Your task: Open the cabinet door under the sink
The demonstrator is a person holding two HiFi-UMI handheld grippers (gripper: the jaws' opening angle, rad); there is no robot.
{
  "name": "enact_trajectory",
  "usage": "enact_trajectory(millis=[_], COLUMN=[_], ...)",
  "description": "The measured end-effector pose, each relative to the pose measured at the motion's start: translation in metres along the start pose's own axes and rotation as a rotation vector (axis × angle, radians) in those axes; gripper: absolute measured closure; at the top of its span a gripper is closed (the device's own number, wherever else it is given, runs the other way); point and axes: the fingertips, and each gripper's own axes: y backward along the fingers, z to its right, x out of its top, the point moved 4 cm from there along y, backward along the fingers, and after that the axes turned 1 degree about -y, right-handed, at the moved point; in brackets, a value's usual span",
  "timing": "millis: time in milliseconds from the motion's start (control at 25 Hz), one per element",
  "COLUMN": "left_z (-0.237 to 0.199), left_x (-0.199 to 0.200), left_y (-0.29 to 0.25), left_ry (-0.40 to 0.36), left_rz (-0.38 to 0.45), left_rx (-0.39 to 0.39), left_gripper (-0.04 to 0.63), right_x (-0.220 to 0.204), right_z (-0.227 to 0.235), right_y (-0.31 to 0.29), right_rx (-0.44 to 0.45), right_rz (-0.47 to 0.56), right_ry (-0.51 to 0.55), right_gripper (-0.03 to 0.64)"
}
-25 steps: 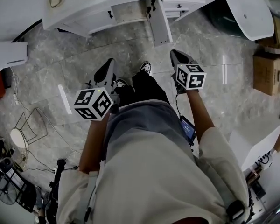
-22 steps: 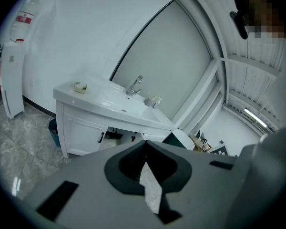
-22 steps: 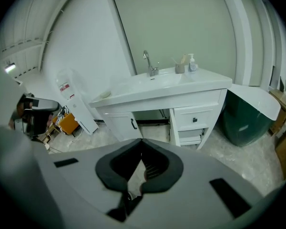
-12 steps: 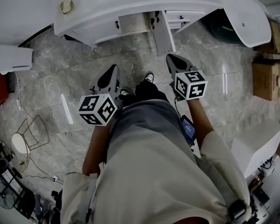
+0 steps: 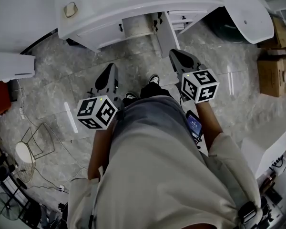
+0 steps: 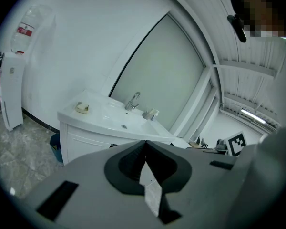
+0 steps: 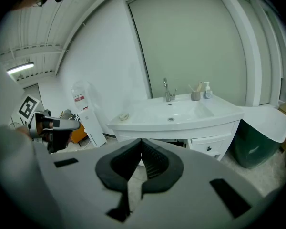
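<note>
Head view alone shows cabinet door [image 5: 166, 32].

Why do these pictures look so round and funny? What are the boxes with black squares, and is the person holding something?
A person stands in a bathroom with a grabbing tool in each hand. The head view comes from a camera on the person's head, looking down. In it you see the left gripper and the right gripper. Each one has a patterned cube that is part of the tool.

The two round pictures come from little cameras riding on the grippers, looking along their jaws. Both face a white sink with a faucet, what looks like soap, and a cabinet below. One cabinet door seems to stand open already. Both grippers' jaws are closed and hold nothing.
</note>
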Motion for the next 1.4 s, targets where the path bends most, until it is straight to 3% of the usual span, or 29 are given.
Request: enact_trajectory(millis=[160, 560, 920, 1400], left_z=[-0.006, -0.005, -0.007, -0.009], left_x=[0.005, 0.025, 0.033, 0.02], left_y=[0.009, 0.032, 0.048, 0.053], left_ry=[-0.048, -0.07, -0.036, -0.024], left_rz=[-0.001, 0.04, 0.072, 0.024], left_rx=[0.032, 0.033, 0.062, 0.072], left_gripper=[0.595, 0.595, 0.597, 0.597], right_x=[0.011, 0.032, 0.037, 0.034], right_z=[-0.016, -0.046, -0.057, -0.067], right_y=[0.008, 0.031, 0.043, 0.045], right_rx=[0.015, 0.047, 0.042, 0.031], right_rz=[0.034, 0.09, 0.098, 0.069], right_ry=[0.011, 0.032, 0.04, 0.064], right_gripper=[0.604, 0.606, 0.606, 0.606])
